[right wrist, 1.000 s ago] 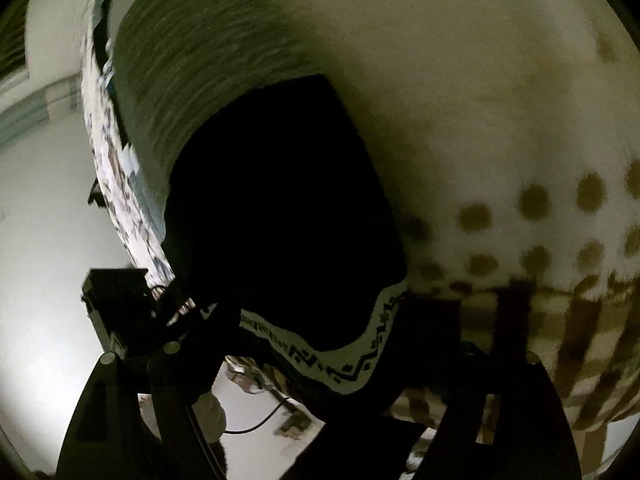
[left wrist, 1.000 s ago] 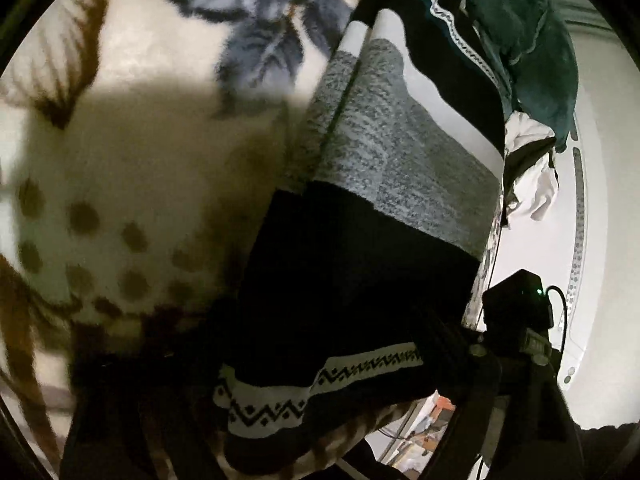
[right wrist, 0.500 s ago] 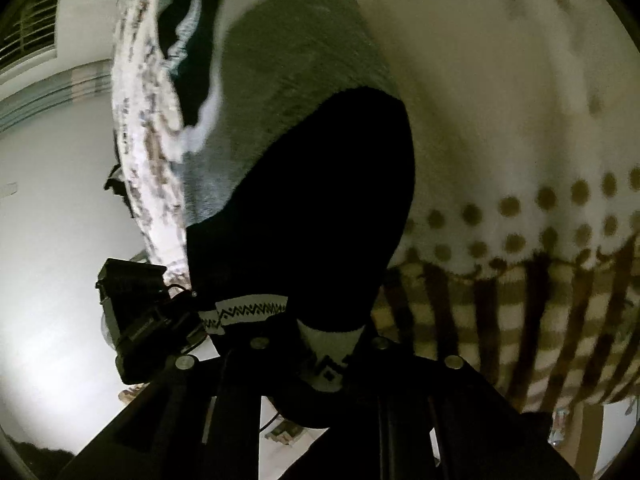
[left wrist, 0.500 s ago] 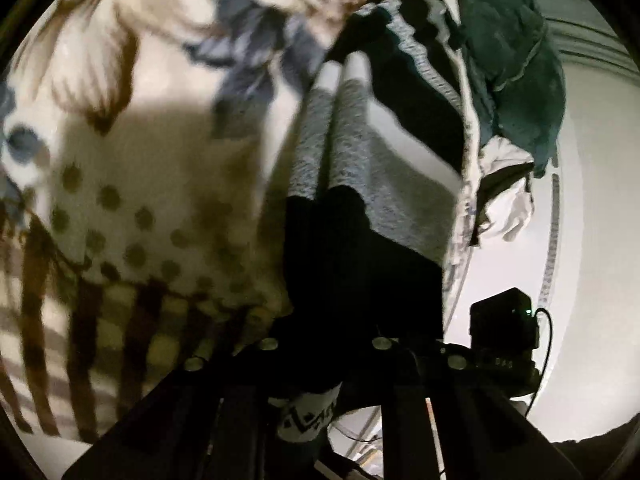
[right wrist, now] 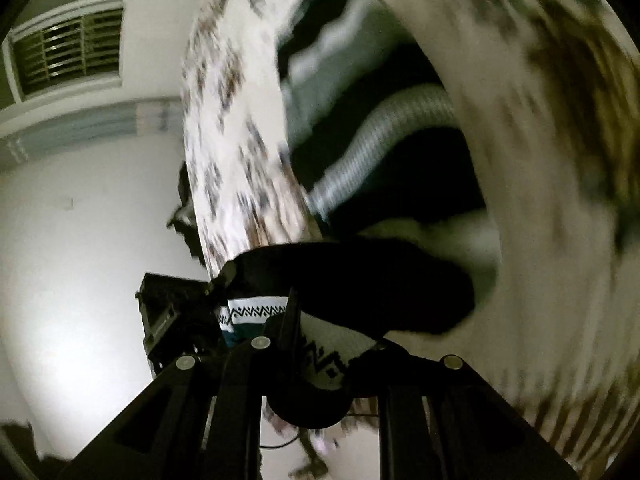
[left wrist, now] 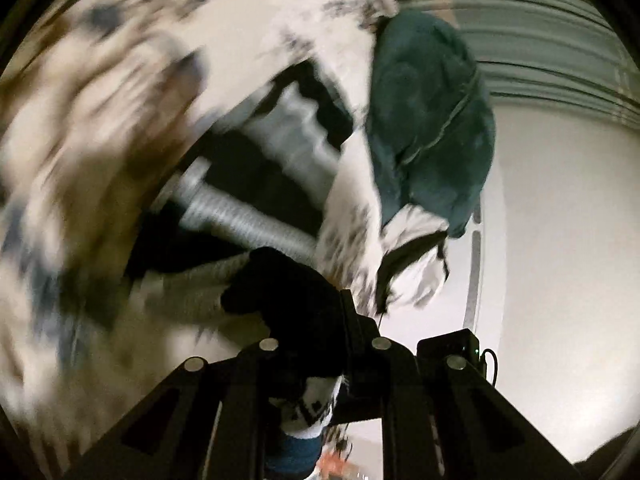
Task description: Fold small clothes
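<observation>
Between the jaws of the left gripper (left wrist: 324, 364) sits the black hem of a striped knit garment (left wrist: 280, 288), its white zigzag-patterned band hanging below the fingers; the jaws, which have just been closing, are clenched on that cloth. The right gripper (right wrist: 320, 356) has likewise just been closing and pinches the same hem, the zigzag border (right wrist: 256, 312) showing on both sides of its fingers. From both grips the garment runs away in black, grey and white stripes over a cream blanket (left wrist: 80, 184) printed with brown and blue shapes. A dark green cloth (left wrist: 428, 120) lies heaped at the blanket's far edge, with a white-and-black piece (left wrist: 416, 248) hanging below it. Pale walls stand behind, and a louvred vent (right wrist: 68, 52) shows in the right wrist view. Motion blur smears the blanket's print, so its pattern is probably floral but hard to read.
</observation>
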Available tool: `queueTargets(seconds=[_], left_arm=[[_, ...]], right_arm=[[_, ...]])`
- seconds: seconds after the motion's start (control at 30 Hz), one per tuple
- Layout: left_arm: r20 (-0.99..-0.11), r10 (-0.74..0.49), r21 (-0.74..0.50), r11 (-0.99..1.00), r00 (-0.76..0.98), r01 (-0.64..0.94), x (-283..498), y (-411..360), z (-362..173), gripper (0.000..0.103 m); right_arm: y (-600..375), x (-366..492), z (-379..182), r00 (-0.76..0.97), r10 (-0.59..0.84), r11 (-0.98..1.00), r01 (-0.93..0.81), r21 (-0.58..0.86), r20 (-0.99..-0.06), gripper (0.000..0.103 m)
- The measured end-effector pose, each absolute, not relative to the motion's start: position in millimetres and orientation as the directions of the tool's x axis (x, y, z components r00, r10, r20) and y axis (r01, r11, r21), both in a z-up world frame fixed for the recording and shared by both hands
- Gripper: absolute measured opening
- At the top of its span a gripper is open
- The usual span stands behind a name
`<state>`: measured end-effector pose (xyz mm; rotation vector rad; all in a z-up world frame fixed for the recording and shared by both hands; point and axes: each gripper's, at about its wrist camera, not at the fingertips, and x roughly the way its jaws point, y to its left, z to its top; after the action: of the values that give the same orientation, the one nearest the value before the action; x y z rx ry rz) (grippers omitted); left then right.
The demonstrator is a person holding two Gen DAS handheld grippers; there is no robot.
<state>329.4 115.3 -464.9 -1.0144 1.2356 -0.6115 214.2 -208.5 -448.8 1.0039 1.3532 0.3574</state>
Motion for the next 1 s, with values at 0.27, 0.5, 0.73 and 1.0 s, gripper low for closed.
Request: queueTargets(seconds=[0.27,0.5,0.73,1.0], left_arm=[[-0.524,-0.805,-0.848,0.524,0.279,-0.08,493.8,75.2,-476.1,0.011],[-0.546,-0.79,-0.837,0.531,0.28,-0.135,595.4,64.3,-499.7,0.013],[-0.417,-0.818,-0.909,0.39,0.397,-0.151,613.9,92.8,-488.1,0.087],[-0.696,-0.684,-0.7,0.714,0.217,0.004,612.6,52.9,-506.5,0.087]], right_arm=[[-246.0,392.9,-454.7,0.341,0.684,0.551,0.338,0.763,-0.644,0.015],[-258.5,535.1,-461.9,0.304,0.638,0.619,0.344,0.706,-0.708,0.016],[-284.2,566.3,-449.8,0.358,0.666,0.583,0.299,0.756,-0.655,0.071],[-284.2,523.1,-480.5,0.2,0.552,0.764,0.266,0.587,-0.809,0.073]])
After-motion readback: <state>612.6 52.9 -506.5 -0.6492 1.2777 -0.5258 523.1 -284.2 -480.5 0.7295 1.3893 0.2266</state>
